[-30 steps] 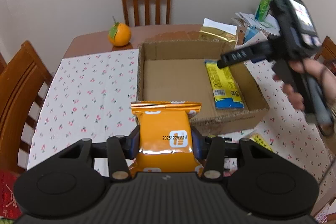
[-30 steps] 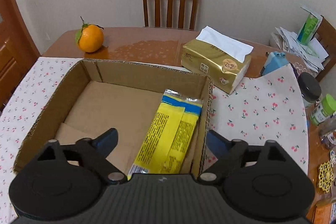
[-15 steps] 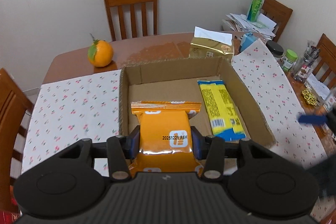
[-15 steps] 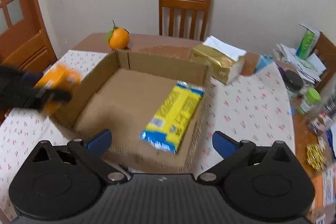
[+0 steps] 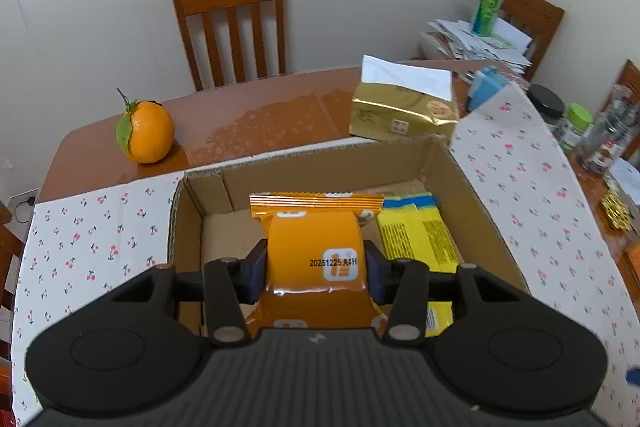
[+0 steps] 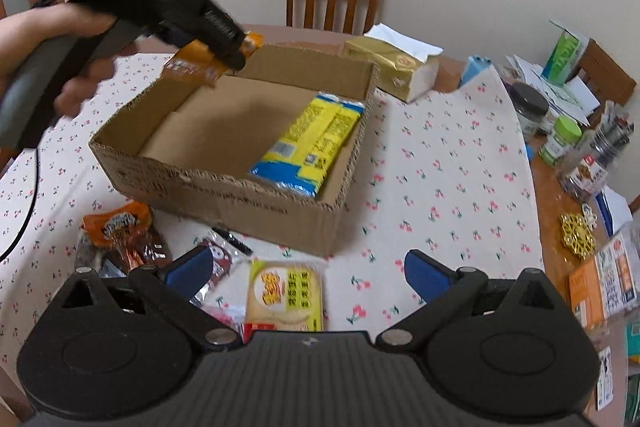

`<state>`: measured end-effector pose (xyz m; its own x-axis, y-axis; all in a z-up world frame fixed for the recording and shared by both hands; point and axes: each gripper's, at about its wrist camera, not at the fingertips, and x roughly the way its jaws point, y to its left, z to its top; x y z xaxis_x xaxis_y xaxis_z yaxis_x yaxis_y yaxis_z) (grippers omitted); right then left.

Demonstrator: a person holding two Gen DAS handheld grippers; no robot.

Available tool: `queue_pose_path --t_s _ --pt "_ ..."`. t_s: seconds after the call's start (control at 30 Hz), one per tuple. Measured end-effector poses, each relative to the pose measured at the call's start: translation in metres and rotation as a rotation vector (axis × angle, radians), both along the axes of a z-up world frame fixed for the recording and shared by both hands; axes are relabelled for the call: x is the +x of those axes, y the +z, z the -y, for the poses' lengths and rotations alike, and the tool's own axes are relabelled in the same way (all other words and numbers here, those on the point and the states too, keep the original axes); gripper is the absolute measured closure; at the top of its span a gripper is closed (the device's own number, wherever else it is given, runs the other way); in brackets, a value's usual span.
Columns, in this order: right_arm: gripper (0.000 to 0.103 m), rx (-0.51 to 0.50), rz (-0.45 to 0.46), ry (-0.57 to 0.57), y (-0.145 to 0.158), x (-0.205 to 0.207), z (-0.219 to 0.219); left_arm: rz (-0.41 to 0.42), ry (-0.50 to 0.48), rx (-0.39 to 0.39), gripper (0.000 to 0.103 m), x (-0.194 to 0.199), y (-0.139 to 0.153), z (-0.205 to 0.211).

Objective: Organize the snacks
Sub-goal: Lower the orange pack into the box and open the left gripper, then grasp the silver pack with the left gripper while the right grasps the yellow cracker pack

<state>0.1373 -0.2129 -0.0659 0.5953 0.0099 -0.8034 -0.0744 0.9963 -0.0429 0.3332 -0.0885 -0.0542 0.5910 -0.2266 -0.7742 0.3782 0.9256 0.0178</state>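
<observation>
One print reads clearly — "20251225 A4H", in black, on the orange snack packet (image 5: 316, 251), just above a white square logo on the wrapper. The yellow packet (image 5: 416, 239) in the cardboard box (image 5: 480, 195) carries blocks of small dark print and a barcode, too fine to read. The gold tissue pack (image 5: 400, 111) bears a round emblem — illegible.

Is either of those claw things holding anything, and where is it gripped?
The left gripper pinches the orange snack packet by its two side edges, near the middle. The right gripper holds nothing.
</observation>
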Motion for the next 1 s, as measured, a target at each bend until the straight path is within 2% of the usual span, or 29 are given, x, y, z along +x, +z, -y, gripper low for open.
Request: queue_pose_path --t_s 0.03,0.07,0.13,0.2,0.3,0.67,0.83,1.0 --pt "0.000 -0.004 -0.005 -0.007 -0.002 -0.002 0.001 0.008 0.010 0.000 0.043 0.002 0.000 0.001" --pt "0.000 -0.007 -0.008 -0.011 -0.003 -0.003 0.002 0.016 0.024 0.001 0.024 0.004 0.000 0.002" --pt "0.000 -0.005 -0.016 -0.019 -0.005 -0.006 0.005 0.039 0.055 0.002 0.010 0.002 0.003 0.000" --pt "0.000 -0.004 -0.020 -0.025 -0.007 -0.009 0.008 0.068 0.061 0.000 0.010 -0.004 0.008 -0.003" --pt "0.000 0.000 -0.030 -0.031 -0.011 -0.012 0.012 0.069 0.062 0.009 0.009 -0.015 0.012 -0.008" --pt "0.000 0.003 -0.035 -0.044 -0.014 -0.019 0.016 0.127 0.074 0.042 0.005 -0.090 0.019 -0.034" --pt "0.000 0.000 -0.035 -0.052 -0.014 -0.024 0.015 0.096 0.070 0.022 0.005 -0.125 0.009 -0.046" --pt "0.000 -0.003 -0.041 -0.056 -0.018 -0.027 0.014 0.013 0.059 -0.063 0.005 -0.155 -0.007 -0.062"
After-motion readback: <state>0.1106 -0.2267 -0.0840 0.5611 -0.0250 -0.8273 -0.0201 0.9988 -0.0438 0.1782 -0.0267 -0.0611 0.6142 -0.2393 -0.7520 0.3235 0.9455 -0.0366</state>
